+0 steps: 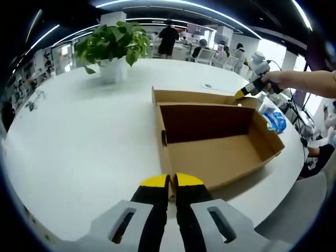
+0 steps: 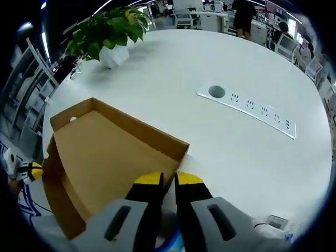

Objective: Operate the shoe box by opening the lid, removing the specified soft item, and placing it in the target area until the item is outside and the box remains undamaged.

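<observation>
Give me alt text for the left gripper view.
An open, empty cardboard shoe box lies on a round white table, with the left gripper pinching its near wall. The right gripper touches its far corner; a potted plant stands behind.

Bright, even overhead strip lighting washes the white table [image 1: 79, 142] with mild glare; shadows stay soft. Fisheye distortion bends the edges, and background detail blurs slightly.

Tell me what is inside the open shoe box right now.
In the left gripper view the shoe box shows only bare brown cardboard floor and walls, no soft item. The strip of floor behind its near wall is hidden. A blue-and-white item lies outside, beyond the far side.
</observation>
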Tool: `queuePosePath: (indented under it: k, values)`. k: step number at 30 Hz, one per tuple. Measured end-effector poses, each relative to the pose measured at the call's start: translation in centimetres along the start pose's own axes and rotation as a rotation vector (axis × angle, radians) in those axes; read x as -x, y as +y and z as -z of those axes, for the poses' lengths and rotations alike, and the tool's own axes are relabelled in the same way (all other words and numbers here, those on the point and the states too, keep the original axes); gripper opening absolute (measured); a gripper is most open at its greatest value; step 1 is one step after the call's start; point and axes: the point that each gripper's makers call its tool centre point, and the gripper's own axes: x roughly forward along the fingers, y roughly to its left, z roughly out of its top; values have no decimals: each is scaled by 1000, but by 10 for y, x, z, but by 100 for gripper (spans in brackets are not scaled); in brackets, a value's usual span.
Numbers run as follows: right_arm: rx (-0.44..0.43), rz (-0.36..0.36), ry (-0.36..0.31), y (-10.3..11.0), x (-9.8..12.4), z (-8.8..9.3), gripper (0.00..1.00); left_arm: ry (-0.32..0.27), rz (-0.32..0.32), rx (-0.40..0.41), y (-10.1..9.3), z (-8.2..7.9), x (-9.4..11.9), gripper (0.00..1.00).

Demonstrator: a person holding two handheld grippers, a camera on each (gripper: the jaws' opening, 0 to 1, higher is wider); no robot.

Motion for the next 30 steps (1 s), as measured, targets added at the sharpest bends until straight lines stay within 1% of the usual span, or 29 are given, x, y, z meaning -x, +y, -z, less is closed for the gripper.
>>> queuePosePath:
  k: [5, 12, 23, 30]
  values:
    - [-19, 13, -3, -3, 4, -3, 2, 3, 6, 4, 0, 0, 0, 0]
    - [-47, 27, -10, -3, 8, -6, 1, 1, 9, 11, 0, 0, 0, 0]
    - [-55, 18, -21, 1, 20, -11, 0, 2, 11, 32, -1, 0, 1, 0]
    - [-69, 11, -47, 4, 31, -17, 0, -2, 12, 40, -1, 1, 2, 0]
